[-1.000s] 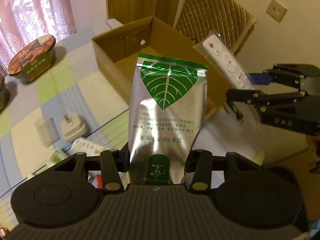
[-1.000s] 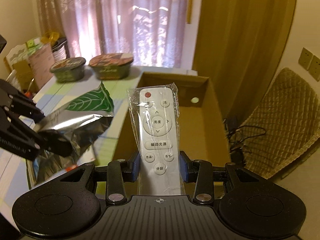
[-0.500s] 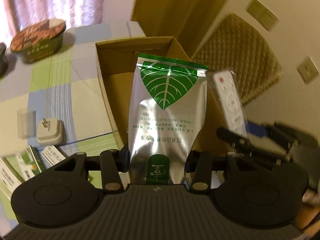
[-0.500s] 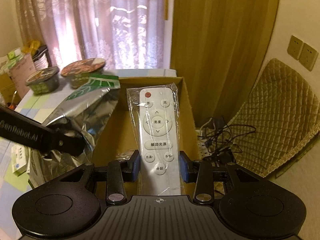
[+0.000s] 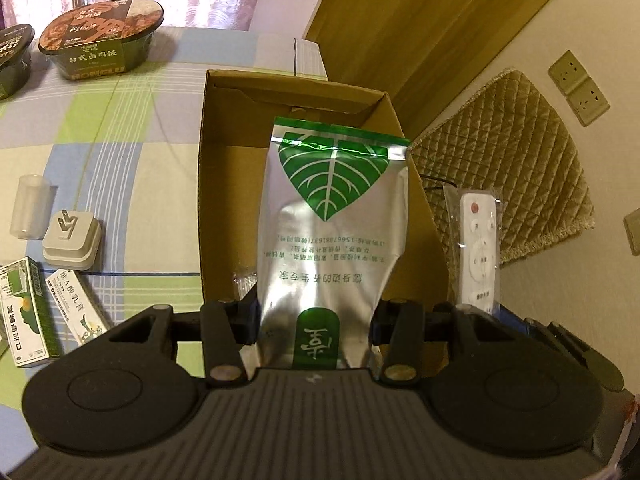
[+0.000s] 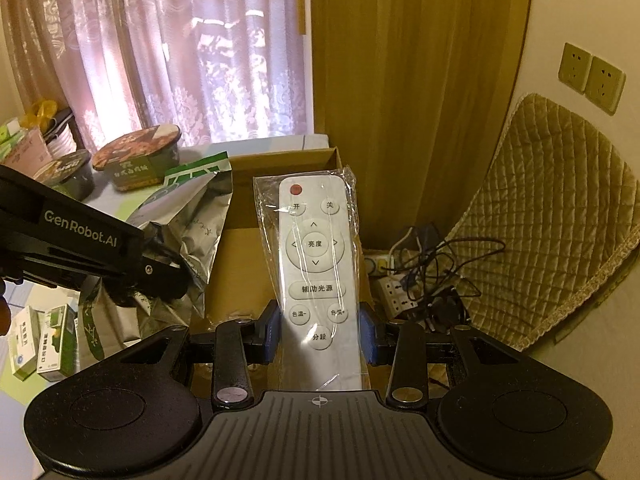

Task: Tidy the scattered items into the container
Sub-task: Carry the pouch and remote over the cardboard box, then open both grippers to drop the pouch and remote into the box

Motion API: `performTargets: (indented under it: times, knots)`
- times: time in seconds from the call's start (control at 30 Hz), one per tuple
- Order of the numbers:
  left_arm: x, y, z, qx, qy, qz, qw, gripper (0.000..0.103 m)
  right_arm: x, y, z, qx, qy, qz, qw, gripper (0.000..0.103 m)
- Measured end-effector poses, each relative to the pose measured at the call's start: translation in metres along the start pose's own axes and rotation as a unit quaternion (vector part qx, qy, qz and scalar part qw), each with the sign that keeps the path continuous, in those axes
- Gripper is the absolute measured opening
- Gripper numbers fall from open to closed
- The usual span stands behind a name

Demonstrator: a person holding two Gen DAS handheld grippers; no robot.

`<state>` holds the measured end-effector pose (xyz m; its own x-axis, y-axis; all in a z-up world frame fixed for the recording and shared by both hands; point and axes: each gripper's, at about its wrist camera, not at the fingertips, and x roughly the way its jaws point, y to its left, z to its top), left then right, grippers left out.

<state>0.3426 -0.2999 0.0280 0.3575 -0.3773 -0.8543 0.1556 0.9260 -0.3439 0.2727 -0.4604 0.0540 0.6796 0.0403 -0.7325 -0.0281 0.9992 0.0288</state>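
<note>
My left gripper (image 5: pixel 316 320) is shut on a silver foil pouch (image 5: pixel 332 232) with a green leaf print, held upright over the open cardboard box (image 5: pixel 224 184). My right gripper (image 6: pixel 318 334) is shut on a white remote control (image 6: pixel 316 272) sealed in a clear plastic bag, held above the box's right edge (image 6: pixel 288 160). The remote (image 5: pixel 478 252) also shows at the right of the left wrist view, beside the box wall. From the right wrist view the pouch (image 6: pixel 192 216) and the left gripper's body (image 6: pixel 80 248) sit to the left.
On the checked tablecloth (image 5: pixel 120 120) lie a white plug adapter (image 5: pixel 72 240), a clear plastic cup (image 5: pixel 32 206), small green-and-white boxes (image 5: pixel 24 312) and two instant-food bowls (image 5: pixel 104 40). A quilted chair (image 6: pixel 552 216) and a power strip with tangled cables (image 6: pixel 404 280) are right of the box.
Both grippers have moved over the box with their loads. The left view now looks more steeply down into the box; the remote has come closer alongside the pouch.
</note>
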Motion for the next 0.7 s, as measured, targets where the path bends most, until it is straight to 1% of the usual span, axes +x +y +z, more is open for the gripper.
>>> performTargets:
  times: [0.27, 0.33, 0.37, 0.4, 0.7]
  knots:
    - [0.007, 0.002, 0.002, -0.005, -0.005, 0.008, 0.9999, 0.042, 0.007, -0.002, -0.001, 0.002, 0.003, -0.001, 1.0, 0.042]
    - [0.007, 0.002, 0.003, -0.006, -0.01, 0.003, 0.9999, 0.046, 0.008, -0.003, -0.002, 0.003, 0.003, -0.001, 1.0, 0.042]
    - [0.006, 0.003, 0.003, -0.005, -0.014, 0.003, 0.9999, 0.054, 0.008, -0.003, -0.002, 0.002, 0.003, -0.002, 1.0, 0.042]
    - [0.005, 0.003, 0.003, -0.004, -0.017, 0.004, 0.9998, 0.057, 0.008, -0.003, -0.002, 0.002, 0.003, -0.002, 1.0, 0.042]
    - [-0.001, 0.011, 0.003, -0.002, -0.018, 0.004, 0.9998, 0.057, 0.009, -0.002, -0.002, -0.001, 0.005, 0.0, 1.0, 0.042]
